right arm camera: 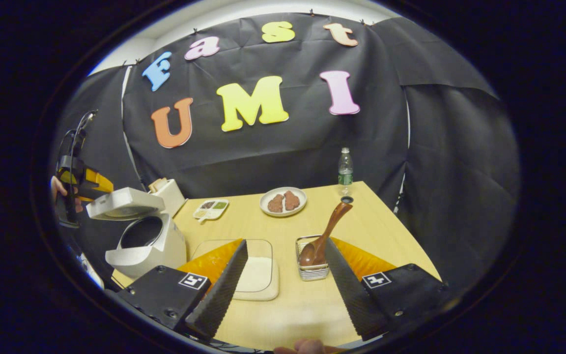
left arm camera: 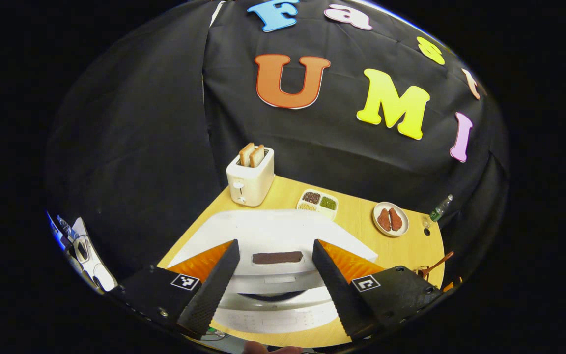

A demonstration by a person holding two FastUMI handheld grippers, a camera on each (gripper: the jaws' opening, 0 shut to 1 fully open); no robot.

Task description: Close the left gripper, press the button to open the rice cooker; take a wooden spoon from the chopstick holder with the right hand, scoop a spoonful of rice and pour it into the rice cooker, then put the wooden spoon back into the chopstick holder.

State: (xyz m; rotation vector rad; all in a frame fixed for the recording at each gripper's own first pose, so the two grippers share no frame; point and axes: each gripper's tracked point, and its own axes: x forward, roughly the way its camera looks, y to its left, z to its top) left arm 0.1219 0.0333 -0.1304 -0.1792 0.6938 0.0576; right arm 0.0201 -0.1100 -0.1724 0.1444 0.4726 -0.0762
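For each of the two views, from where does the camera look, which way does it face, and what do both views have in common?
Left gripper view: it rides above the rice cooker, looking down past the open left tongs toward the toaster and back wall.
Right gripper view: it sits at the table's near edge, facing across the table; the open right tongs frame the rice tray and the wooden spoon in its holder.
Shared: the cooker, toaster, snack dish, plate and bottle.

one rice cooker (right arm camera: 140,241), one wooden spoon (right arm camera: 323,234)
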